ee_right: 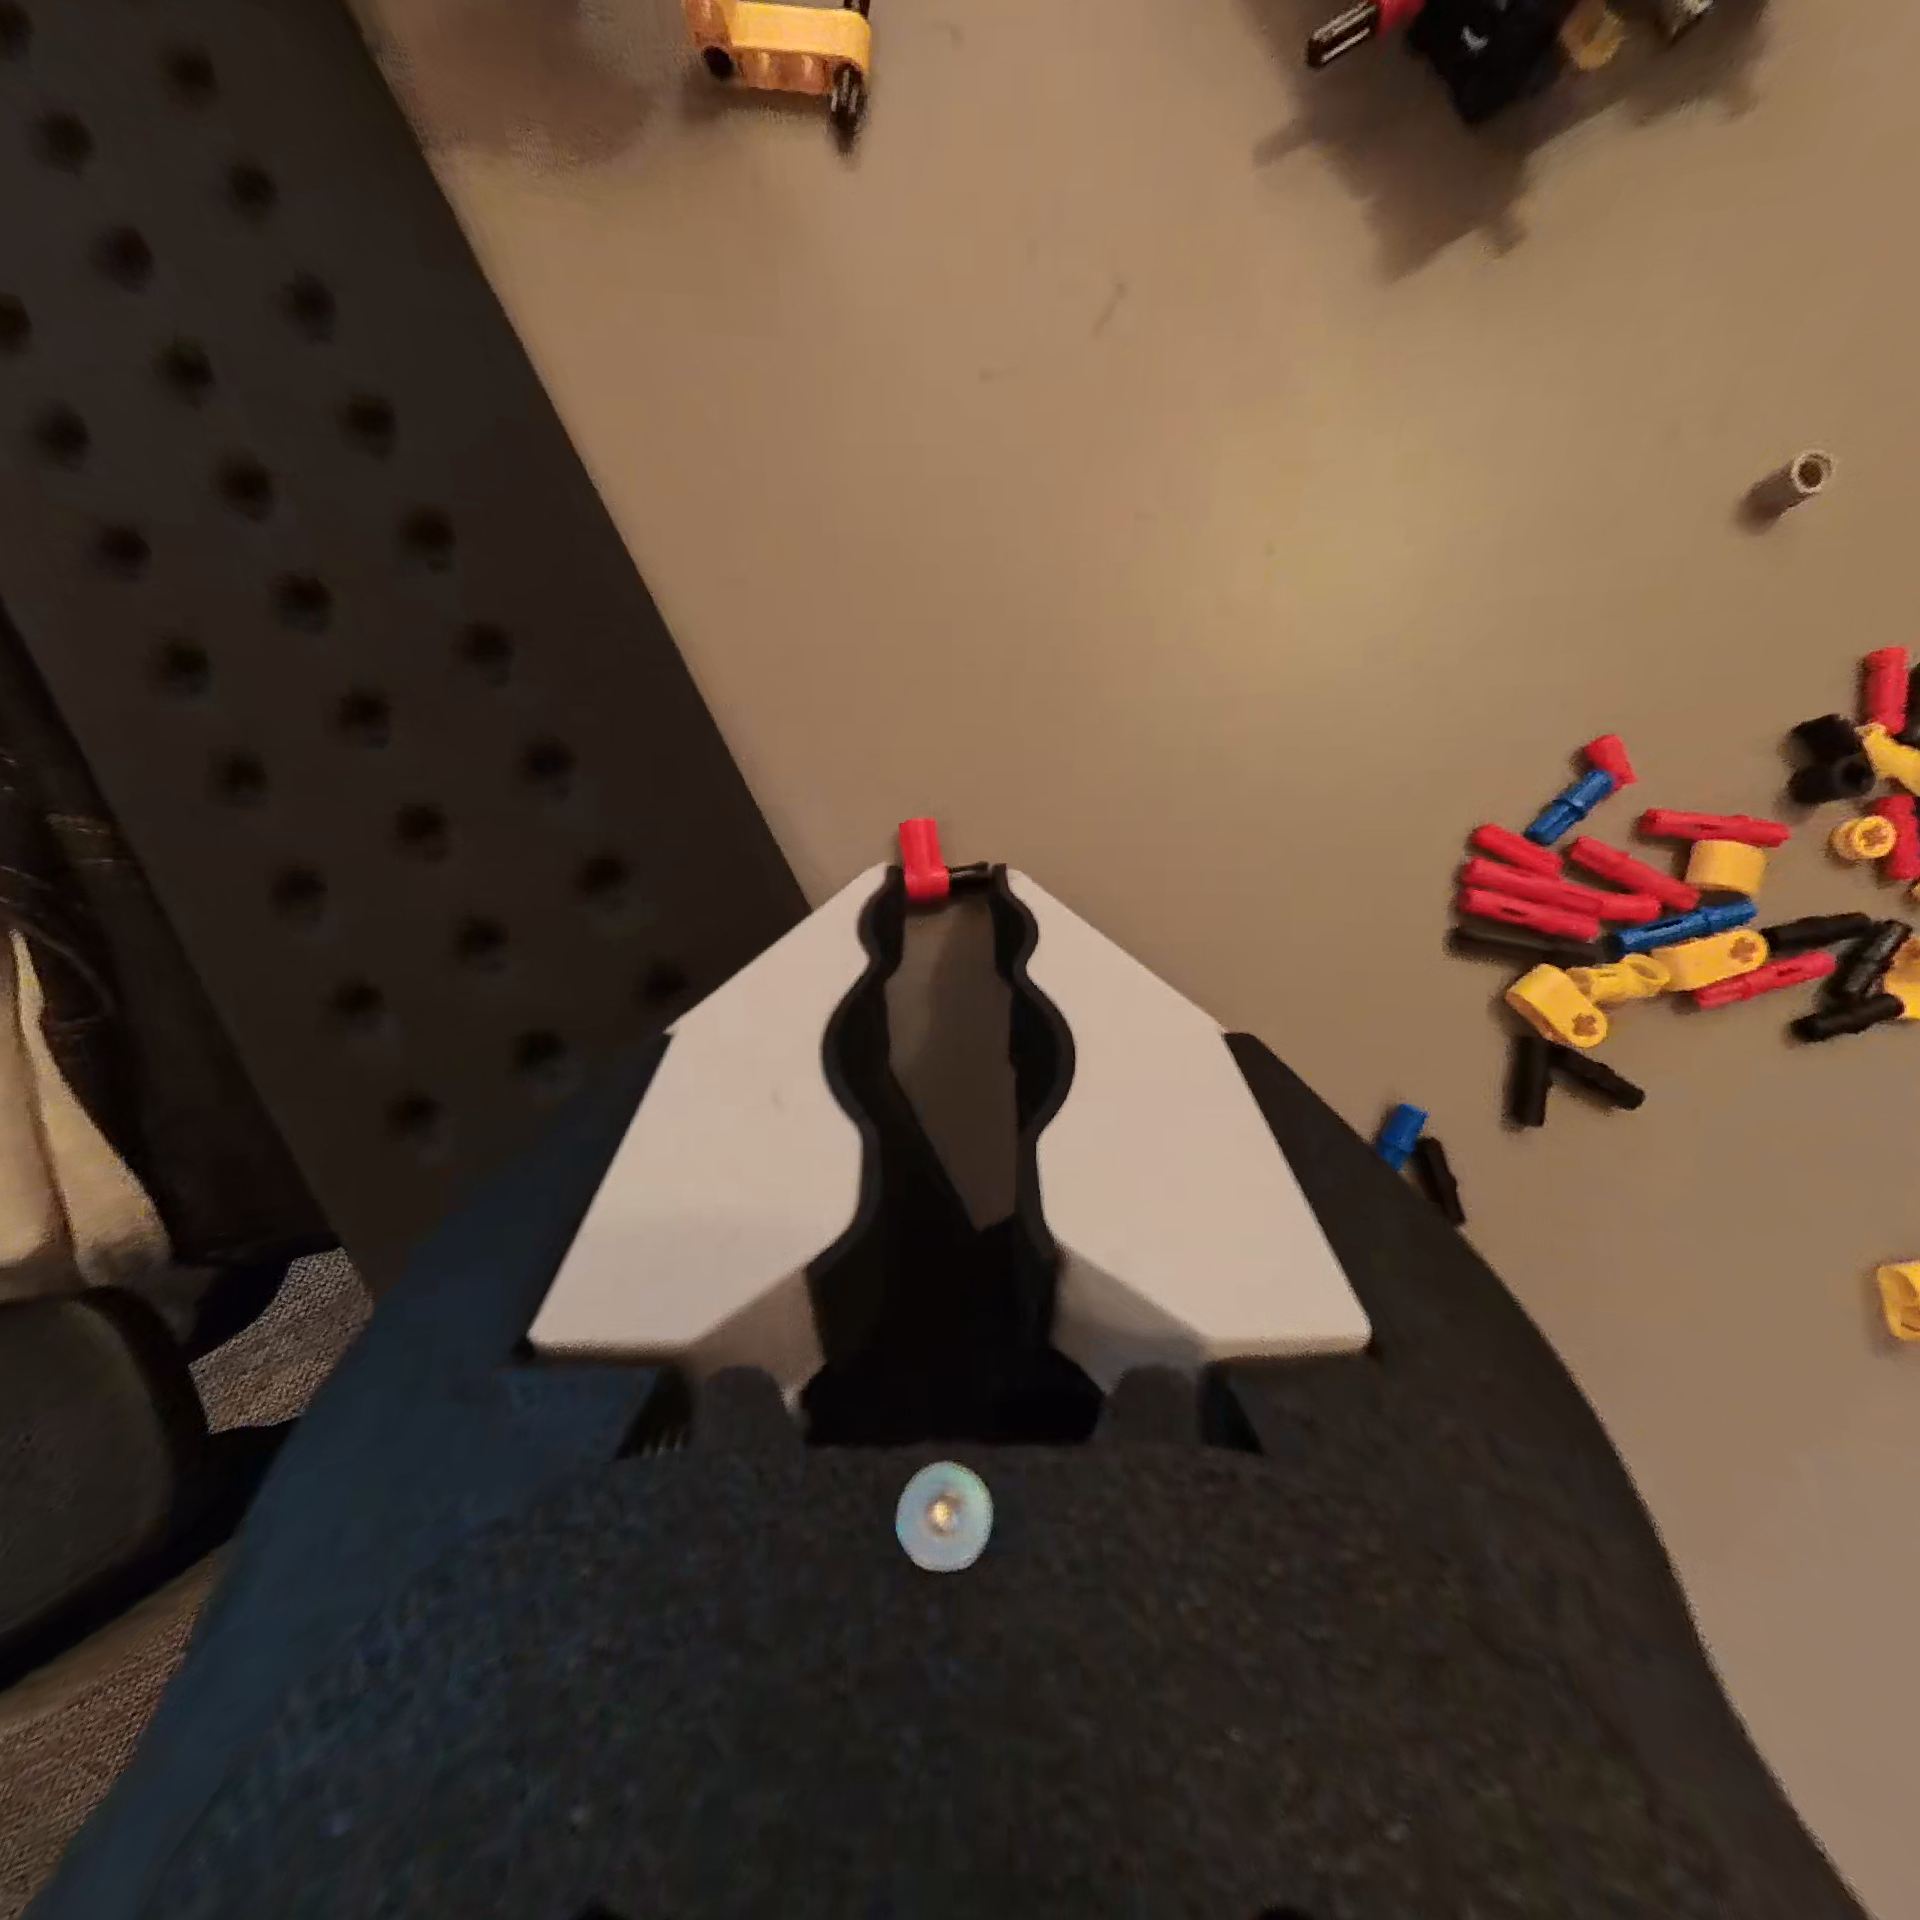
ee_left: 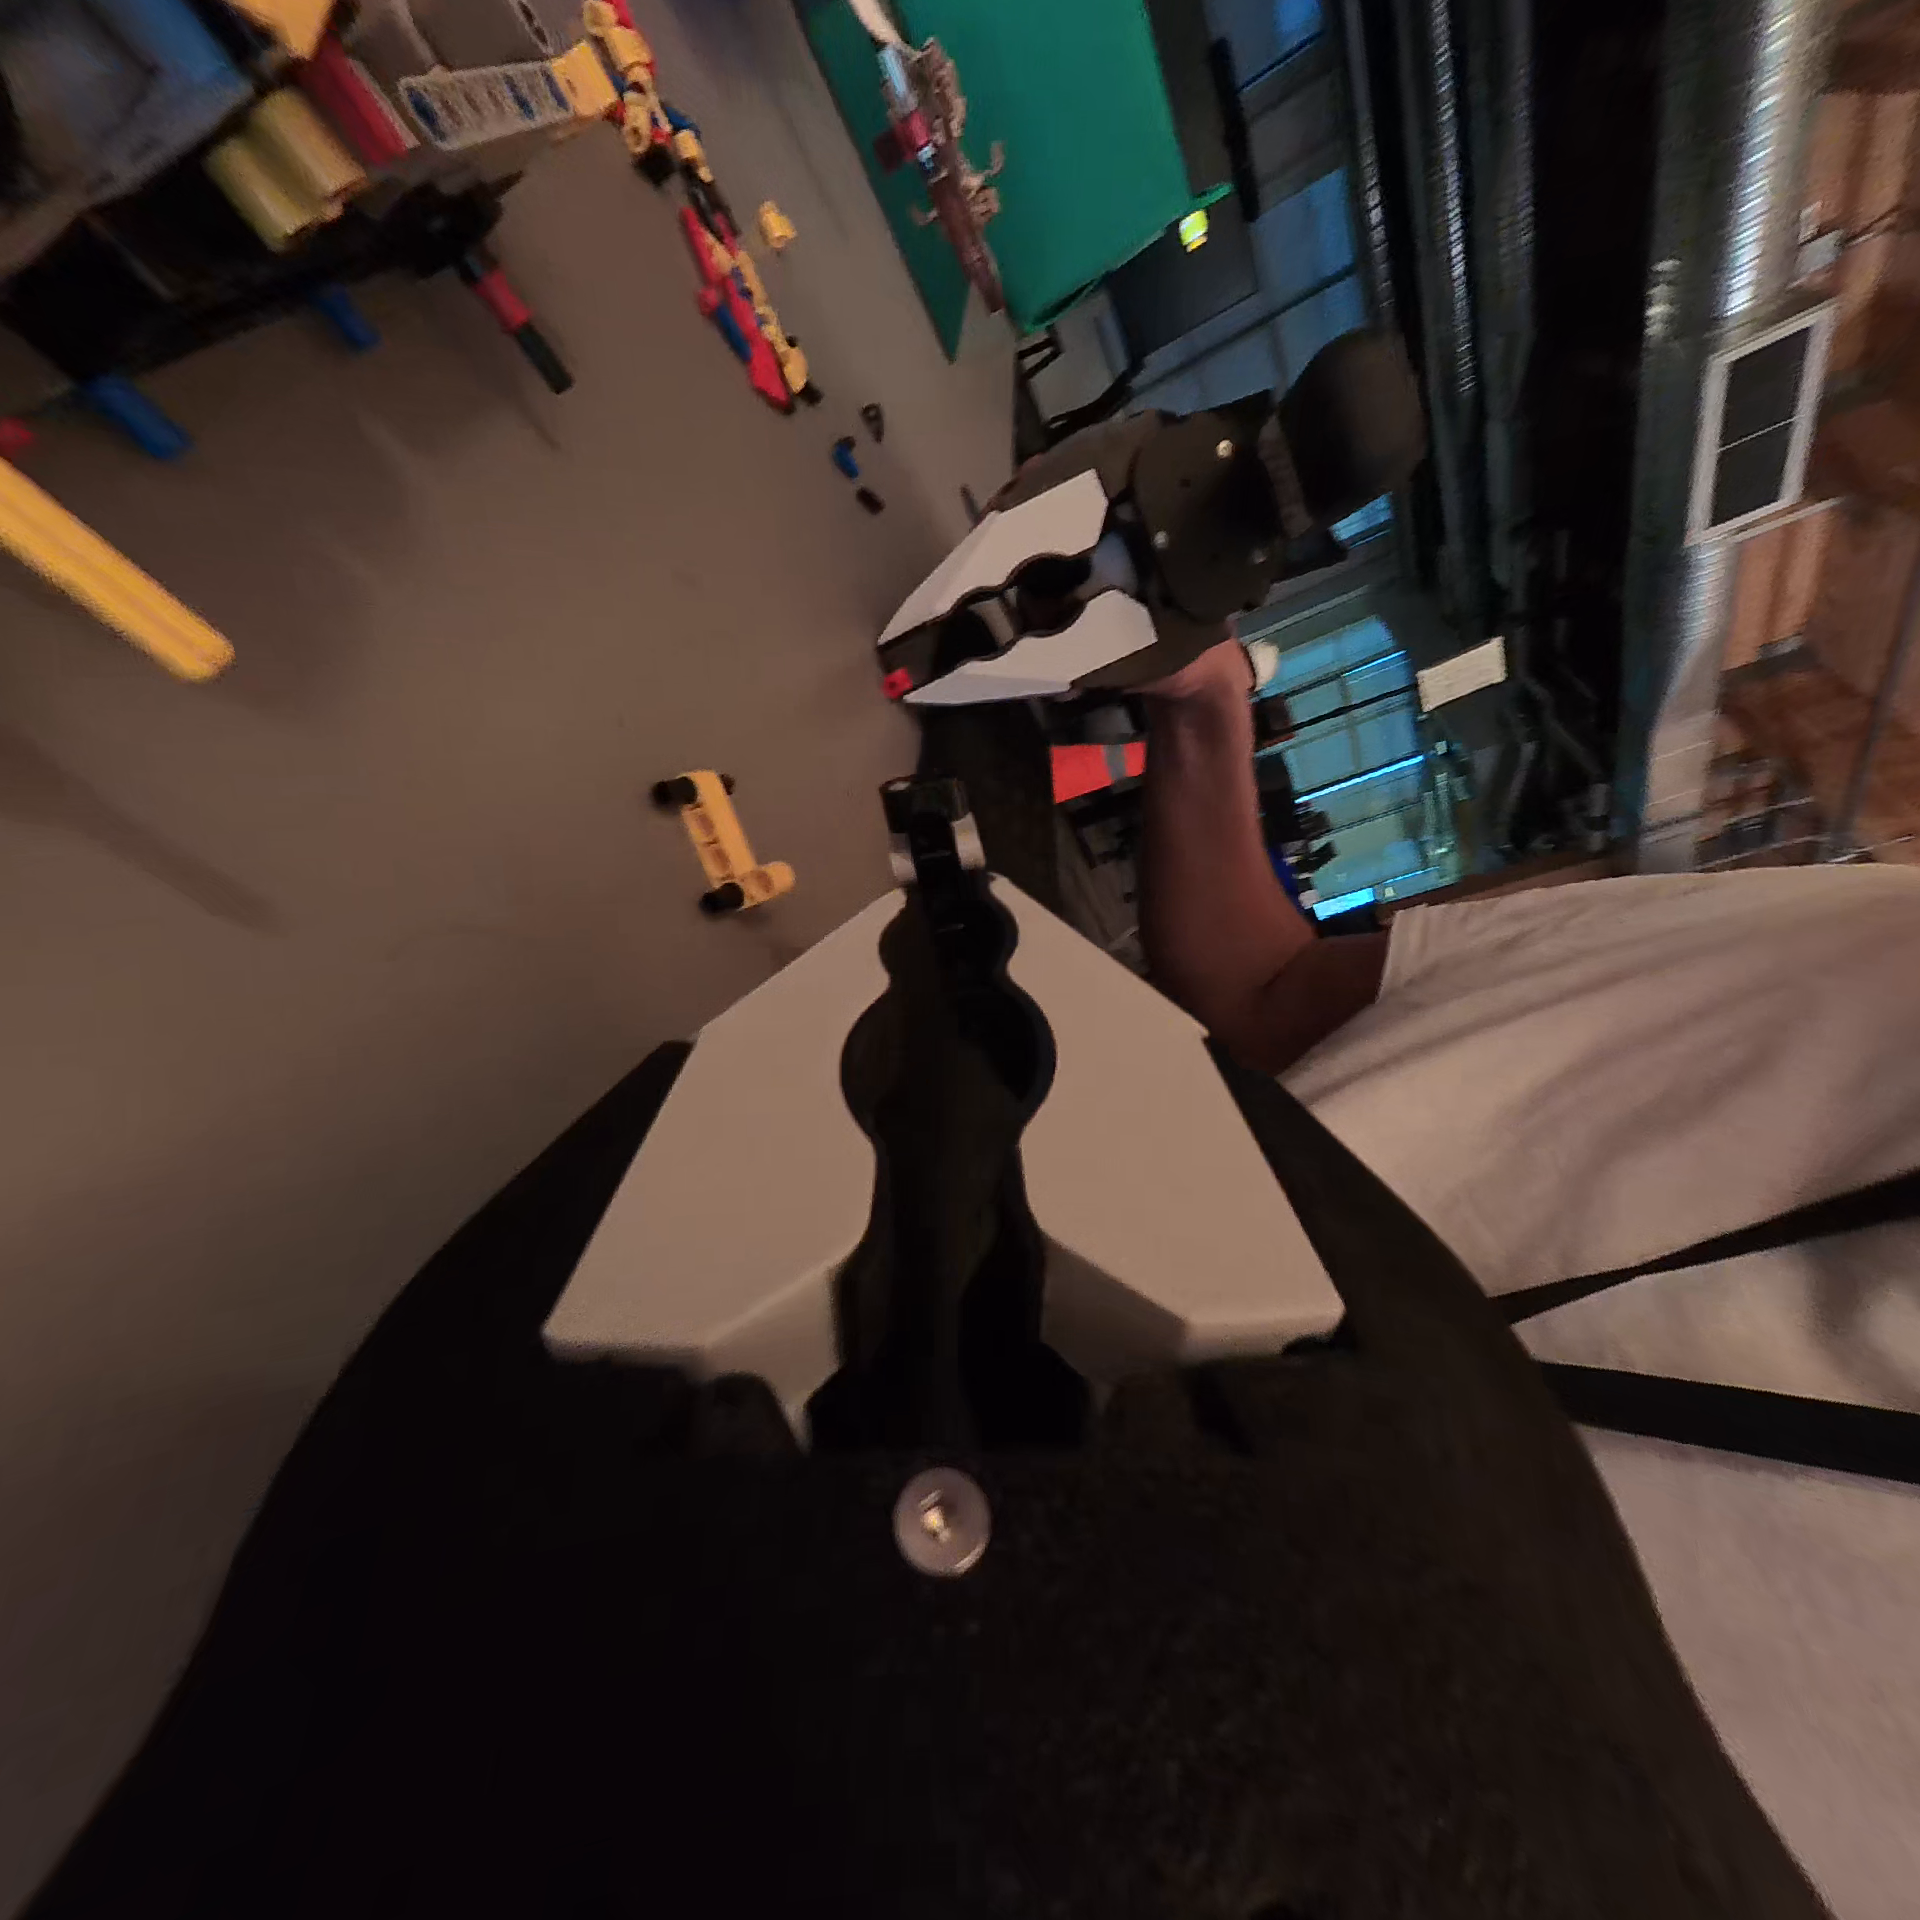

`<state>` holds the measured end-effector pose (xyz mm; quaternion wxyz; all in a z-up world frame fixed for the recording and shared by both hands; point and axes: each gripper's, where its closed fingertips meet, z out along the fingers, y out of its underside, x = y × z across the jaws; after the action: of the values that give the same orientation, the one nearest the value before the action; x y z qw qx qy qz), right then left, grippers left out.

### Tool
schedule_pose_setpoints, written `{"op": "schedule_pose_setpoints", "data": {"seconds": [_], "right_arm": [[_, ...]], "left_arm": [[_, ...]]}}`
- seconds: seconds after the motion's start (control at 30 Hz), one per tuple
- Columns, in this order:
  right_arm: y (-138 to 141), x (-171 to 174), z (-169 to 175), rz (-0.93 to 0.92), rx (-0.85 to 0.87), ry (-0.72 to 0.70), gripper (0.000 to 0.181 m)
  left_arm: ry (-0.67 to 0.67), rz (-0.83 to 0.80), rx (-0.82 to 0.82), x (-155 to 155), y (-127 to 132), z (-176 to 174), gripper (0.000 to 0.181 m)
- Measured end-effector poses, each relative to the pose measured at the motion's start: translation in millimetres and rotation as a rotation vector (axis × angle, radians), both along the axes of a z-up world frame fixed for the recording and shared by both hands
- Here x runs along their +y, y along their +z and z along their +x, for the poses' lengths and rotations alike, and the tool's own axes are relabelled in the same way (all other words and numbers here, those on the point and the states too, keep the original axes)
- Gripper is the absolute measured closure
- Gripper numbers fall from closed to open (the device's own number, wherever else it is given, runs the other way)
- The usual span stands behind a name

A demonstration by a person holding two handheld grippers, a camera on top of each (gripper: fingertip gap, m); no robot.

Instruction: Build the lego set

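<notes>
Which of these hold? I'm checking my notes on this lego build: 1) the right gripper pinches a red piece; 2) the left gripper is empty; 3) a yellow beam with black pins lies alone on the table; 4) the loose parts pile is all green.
1) True: the right gripper is shut on a small red piece at its tips.
2) False: the left gripper grips a black piece.
3) True: the yellow beam lies apart from the other parts.
4) False: the pile is red, blue, yellow and black.
</notes>
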<state>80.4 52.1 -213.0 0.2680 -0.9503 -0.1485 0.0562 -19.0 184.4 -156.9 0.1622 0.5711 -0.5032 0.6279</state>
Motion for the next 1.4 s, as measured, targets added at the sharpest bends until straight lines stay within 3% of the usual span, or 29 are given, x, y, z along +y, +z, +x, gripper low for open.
{"op": "schedule_pose_setpoints", "data": {"seconds": [0.2, 0.43, 0.5, 0.57, 0.7, 0.83, 0.93, 1.13, 1.4], "right_arm": [[6, 20, -3, 0.08, 0.002, -0.052, 0.166], [71, 101, -52, 0.512, 0.256, -0.169, 0.166], [83, 116, -53, 0.605, 0.175, -0.204, 0.166], [71, 120, -54, 0.547, -0.015, -0.189, 0.166], [18, 96, -40, 0.214, -0.449, -0.058, 0.166], [13, 87, -20, 0.148, -0.869, 0.104, 0.166], [13, 89, -12, 0.146, -1.072, 0.234, 0.166], [10, 89, -12, 0.101, -1.112, 0.363, 0.166], [10, 86, -17, 0.119, -1.026, 0.327, 0.164]], "left_arm": [[0.049, -0.114, -0.136, -1, 27, 8, 0.173], [0.164, -0.163, -0.311, 3, 54, 18, 0.174], [0.183, -0.121, -0.3, 4, 50, 20, 0.173], [0.213, -0.078, -0.261, 9, 41, 22, 0.173], [0.249, -0.036, -0.212, 23, 32, 22, 0.174], [0.261, -0.012, -0.206, 27, 28, 21, 0.173], [0.26, 0.003, -0.212, 27, 28, 20, 0.173], [0.267, -0.027, -0.211, 30, 29, 19, 0.173], [0.26, -0.055, -0.205, 30, 30, 18, 0.173]]}}
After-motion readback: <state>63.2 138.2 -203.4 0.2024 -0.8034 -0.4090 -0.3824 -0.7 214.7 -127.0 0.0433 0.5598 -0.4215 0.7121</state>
